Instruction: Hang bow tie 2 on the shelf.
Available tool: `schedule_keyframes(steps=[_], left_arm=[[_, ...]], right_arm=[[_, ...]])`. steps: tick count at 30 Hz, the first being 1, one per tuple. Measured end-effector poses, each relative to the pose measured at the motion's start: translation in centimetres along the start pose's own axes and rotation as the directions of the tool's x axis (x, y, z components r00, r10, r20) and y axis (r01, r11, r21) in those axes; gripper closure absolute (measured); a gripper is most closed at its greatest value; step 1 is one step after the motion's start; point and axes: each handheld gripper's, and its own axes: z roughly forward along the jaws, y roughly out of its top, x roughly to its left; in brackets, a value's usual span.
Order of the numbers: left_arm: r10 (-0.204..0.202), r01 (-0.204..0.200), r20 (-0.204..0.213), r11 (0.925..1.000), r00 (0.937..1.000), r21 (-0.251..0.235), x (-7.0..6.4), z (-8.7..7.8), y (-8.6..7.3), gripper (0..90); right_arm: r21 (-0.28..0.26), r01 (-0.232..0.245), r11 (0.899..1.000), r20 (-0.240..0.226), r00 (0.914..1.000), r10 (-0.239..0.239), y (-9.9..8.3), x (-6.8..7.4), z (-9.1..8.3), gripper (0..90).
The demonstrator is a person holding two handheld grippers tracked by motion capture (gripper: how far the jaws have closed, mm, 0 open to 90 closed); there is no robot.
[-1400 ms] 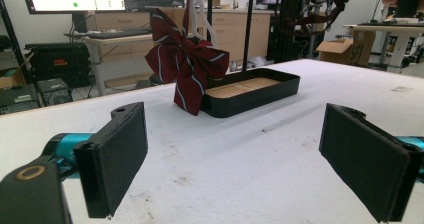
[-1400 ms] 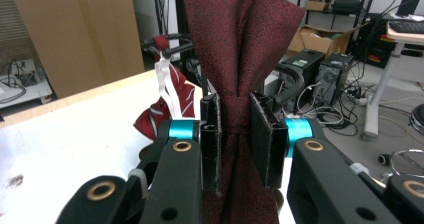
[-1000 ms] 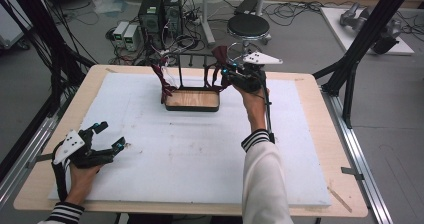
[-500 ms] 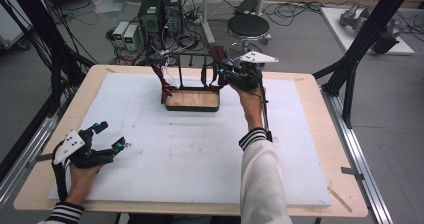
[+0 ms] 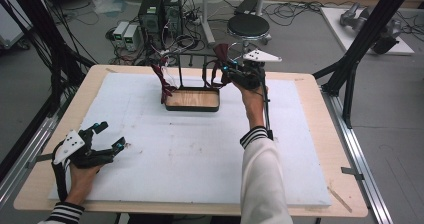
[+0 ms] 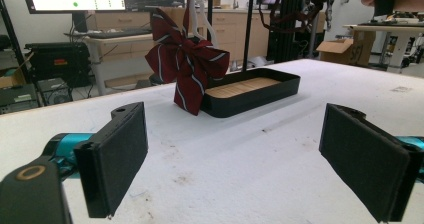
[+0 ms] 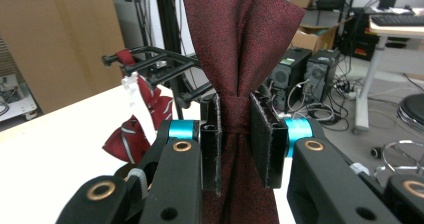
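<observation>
My right gripper (image 7: 235, 136) is shut on the knot of a dark red bow tie (image 7: 240, 39), held upright above the right end of a black rack (image 5: 192, 79) with a wooden tray base (image 5: 192, 100). In the high view the right gripper (image 5: 226, 70) and that bow tie (image 5: 219, 59) sit at the rack's right side. A striped red bow tie (image 6: 187, 64) hangs at the rack's left end (image 5: 162, 79). My left gripper (image 5: 111, 138) rests open near the table's front left corner, with nothing between its pads (image 6: 117, 154).
A white foam sheet (image 5: 200, 144) covers the wooden table (image 5: 330, 149). Computer towers (image 5: 160, 9), cables and a black stool (image 5: 248, 26) stand on the floor behind the table. Black frame struts (image 5: 360, 49) rise at both sides.
My right gripper has shifted slightly left along the rack's right end with the dark red bow tie. The left gripper has stayed still.
</observation>
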Motion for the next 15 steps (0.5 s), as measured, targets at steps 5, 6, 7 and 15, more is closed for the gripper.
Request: schedule_keyframes(steps=[5, 6, 7, 15], left_arm=[[-0.003, 0.003, 0.0, 1.0, 1.0, 0.0, 0.0, 0.0, 0.0, 12.5], [-0.003, 0.003, 0.0, 1.0, 1.0, 0.0, 0.0, 0.0, 0.0, 12.5], [-0.003, 0.003, 0.0, 1.0, 1.0, 0.0, 0.0, 0.0, 0.0, 12.5], [-0.004, 0.004, 0.002, 1.0, 1.0, 0.001, 0.0, 0.0, 0.0, 12.5]], right_arm=[[0.019, 0.002, 1.0, 0.051, 0.9987, -0.003, -0.3, -0.3, 0.4, 76.0], [0.03, -0.005, 1.0, 0.064, 0.9979, 0.003, -0.4, -0.5, 0.5, 76.0], [0.033, -0.012, 0.999, 0.07, 0.9975, 0.01, -0.5, -0.6, 0.5, 76.0], [0.087, -0.046, 0.995, 0.137, 0.99, 0.033, -1.1, -1.2, 0.8, 75.9]])
